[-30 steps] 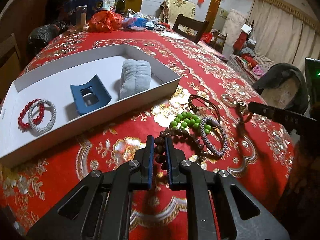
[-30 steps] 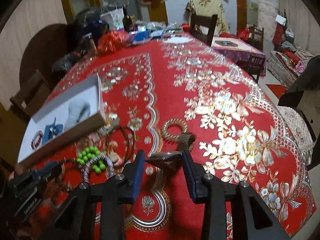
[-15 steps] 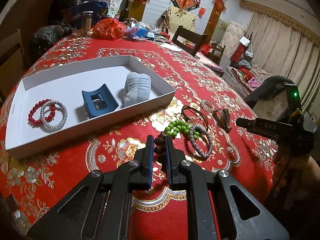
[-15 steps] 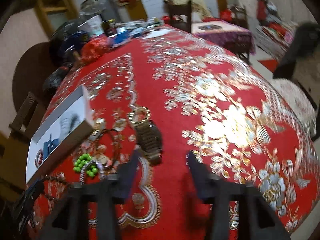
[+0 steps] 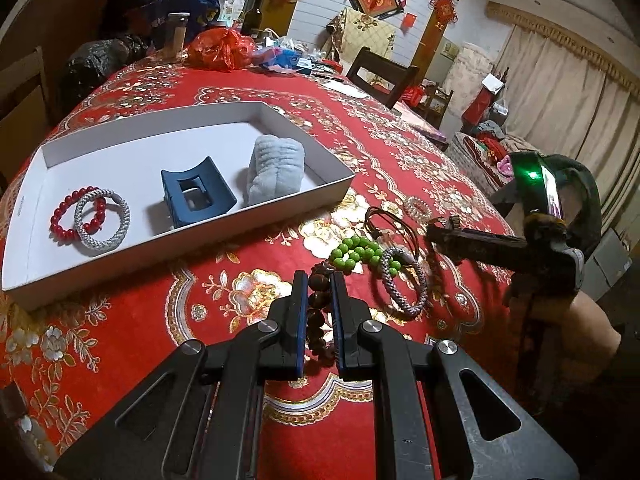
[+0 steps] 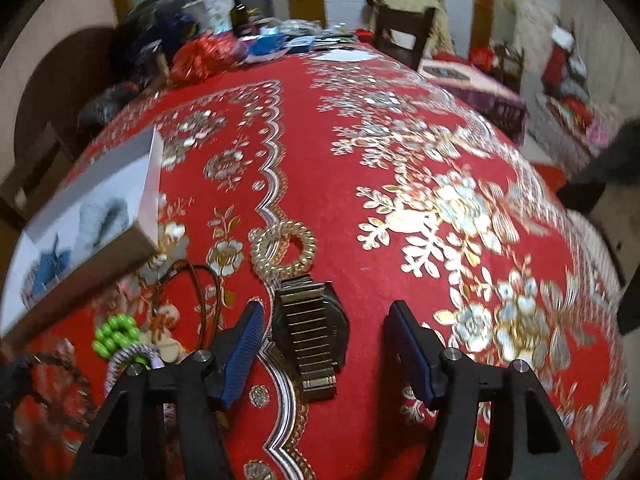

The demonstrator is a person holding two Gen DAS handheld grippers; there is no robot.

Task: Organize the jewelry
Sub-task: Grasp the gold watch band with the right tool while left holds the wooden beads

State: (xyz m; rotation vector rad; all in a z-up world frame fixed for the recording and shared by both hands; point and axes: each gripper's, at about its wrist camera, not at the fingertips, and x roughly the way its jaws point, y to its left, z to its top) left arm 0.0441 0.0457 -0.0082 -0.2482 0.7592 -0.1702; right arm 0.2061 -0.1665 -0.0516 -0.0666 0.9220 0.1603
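My left gripper (image 5: pixel 319 284) is shut on a dark brown bead bracelet (image 5: pixel 319 306) and holds it over the red tablecloth, in front of the white tray (image 5: pixel 256 226). The tray holds a red bead bracelet (image 5: pixel 64 216), a grey braided band (image 5: pixel 102 220), a blue hair claw (image 5: pixel 196 196) and a grey cloth roll (image 5: pixel 276 170). My right gripper (image 6: pixel 326 316) is open, its jaws on either side of a metal-band watch (image 6: pixel 314 328) lying on the cloth. A green bead bracelet (image 5: pixel 356 254), a second grey braided band (image 5: pixel 402 284), a brown cord bracelet (image 5: pixel 390 224) and a gold coil ring (image 6: pixel 284 246) lie loose.
Bags, bottles and a red plastic bag (image 5: pixel 222 48) crowd the far end of the table. A dark wooden chair (image 5: pixel 380 76) stands at the far side. The table edge curves away on the right (image 6: pixel 592 280).
My left gripper lifted back with the brown beads, away from the pile. My right gripper let go of the watch, which now lies on the cloth, and opened wide around it.
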